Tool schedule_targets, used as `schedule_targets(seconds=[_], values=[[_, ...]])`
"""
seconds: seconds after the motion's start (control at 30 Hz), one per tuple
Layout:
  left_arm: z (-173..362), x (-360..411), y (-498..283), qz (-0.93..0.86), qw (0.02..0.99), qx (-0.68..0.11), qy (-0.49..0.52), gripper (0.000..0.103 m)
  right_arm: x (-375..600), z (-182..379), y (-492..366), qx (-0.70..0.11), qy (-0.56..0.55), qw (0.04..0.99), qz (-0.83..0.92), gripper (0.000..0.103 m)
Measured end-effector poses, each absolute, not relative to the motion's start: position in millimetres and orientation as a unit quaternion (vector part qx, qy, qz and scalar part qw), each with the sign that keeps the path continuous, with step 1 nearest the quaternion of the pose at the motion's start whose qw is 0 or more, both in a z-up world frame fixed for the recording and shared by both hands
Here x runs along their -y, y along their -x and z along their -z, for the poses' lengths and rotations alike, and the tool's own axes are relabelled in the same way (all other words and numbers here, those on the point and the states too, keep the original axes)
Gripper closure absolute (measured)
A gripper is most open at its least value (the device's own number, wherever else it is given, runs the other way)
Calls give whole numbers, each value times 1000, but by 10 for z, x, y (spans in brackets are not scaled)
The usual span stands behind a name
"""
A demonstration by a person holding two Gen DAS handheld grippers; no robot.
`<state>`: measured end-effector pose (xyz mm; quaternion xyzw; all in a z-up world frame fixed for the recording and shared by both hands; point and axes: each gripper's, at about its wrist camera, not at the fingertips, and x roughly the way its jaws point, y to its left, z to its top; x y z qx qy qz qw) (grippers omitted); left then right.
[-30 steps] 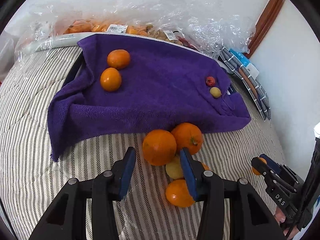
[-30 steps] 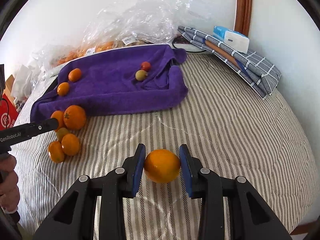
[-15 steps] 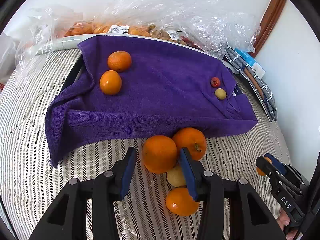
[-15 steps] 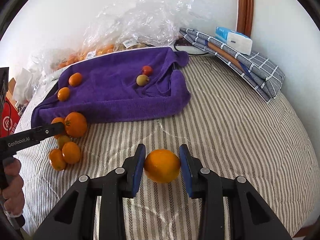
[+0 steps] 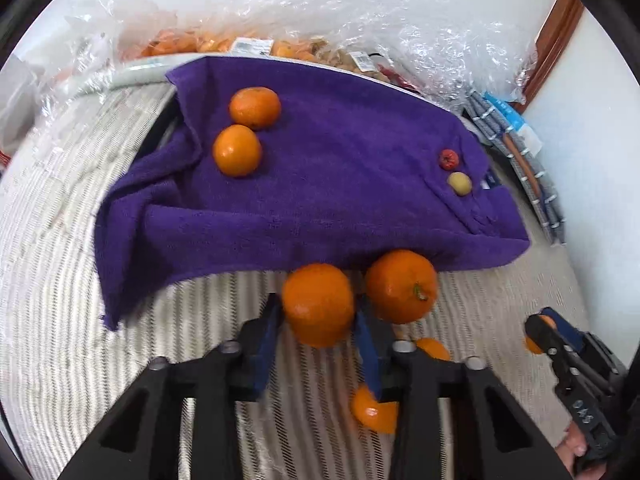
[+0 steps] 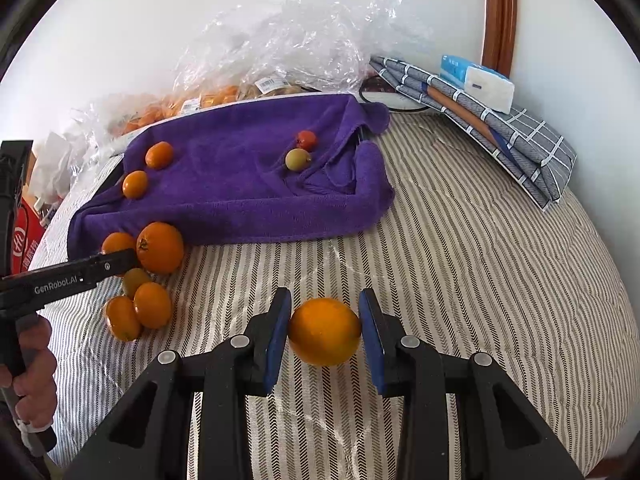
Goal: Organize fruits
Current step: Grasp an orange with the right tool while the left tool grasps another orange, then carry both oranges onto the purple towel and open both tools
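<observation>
A pick-up is in hand: the left gripper (image 5: pixel 318 322) has just been closing, and an orange (image 5: pixel 318 304) at lower centre is now clamped. In the right gripper (image 6: pixel 324 330) a second orange (image 6: pixel 324 331) is held at lower centre. Next, a carry to the purple towel (image 6: pixel 240 196), upper centre, seems called for.

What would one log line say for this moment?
left gripper: just closed on orange | right gripper: holding orange | purple towel: four fruits
</observation>
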<state>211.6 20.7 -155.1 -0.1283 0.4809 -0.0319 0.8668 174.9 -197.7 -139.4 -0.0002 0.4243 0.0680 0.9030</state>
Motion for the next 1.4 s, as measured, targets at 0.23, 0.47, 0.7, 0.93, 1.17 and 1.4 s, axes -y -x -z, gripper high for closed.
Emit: schedule_targets(seconds=[0.23,0.47,0.7,0.93,1.17,1.4], values=[[1441,-271,-2050,32,872,-471,127,73,1966,1299,-1777,-417,2,907,-65,68],[1201,-497,-1977,26,883,-447,142,73,1979,1106,-1901,-397,-6,916,-66,68],[987,-630,-2087,24,895,-421,148,73,1933,994,-2152,-383,-12,921,-70,68],[1015,-623,-2423,26,895,-420,149,73,1885,1047,-2455,-382,-13,921,-75,68],[1178,-545,-2770,30,889,-432,150,73,1822,1195,-2750,-390,-7,917,-79,68],[1374,-448,-2937,21,884,-450,122,73,1772,1388,-2934,-409,-5,909,-84,68]])
